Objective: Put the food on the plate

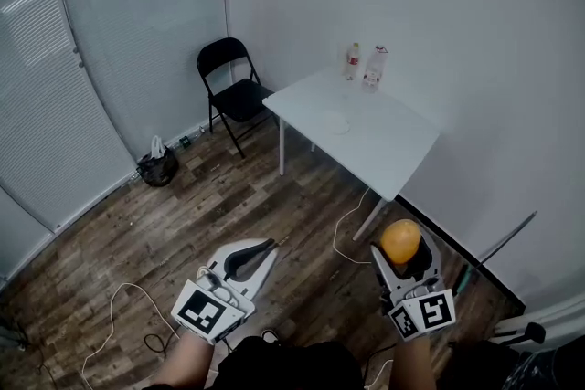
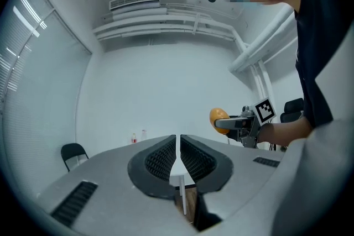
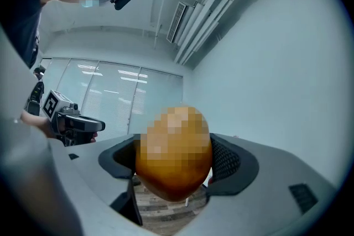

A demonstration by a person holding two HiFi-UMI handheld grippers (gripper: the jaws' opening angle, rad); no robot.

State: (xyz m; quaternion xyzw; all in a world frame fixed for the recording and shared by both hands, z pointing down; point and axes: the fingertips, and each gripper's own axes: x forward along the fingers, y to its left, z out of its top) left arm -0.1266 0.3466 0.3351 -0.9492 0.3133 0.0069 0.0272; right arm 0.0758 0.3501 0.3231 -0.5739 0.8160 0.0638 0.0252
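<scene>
**First:** Two grippers are seen low in the head view. What is held by them?

**Second:** A round orange food [image 1: 400, 240] is pinched between the jaws of the right gripper [image 3: 176, 160], down at 5 o'clock. Nothing is held by the left gripper [image 2: 178, 143], down at 7 o'clock. Its jaws are pressed together.

**First:** Where is the plate found?

**Second:** A small pale plate [image 1: 336, 121] is seen on the white table [image 1: 393, 151], up at 12 o'clock, well apart from the food. Two bottles [image 1: 374, 67] are stood by the table's far edge. A black chair [image 1: 233, 87] is set at 11 o'clock.
</scene>
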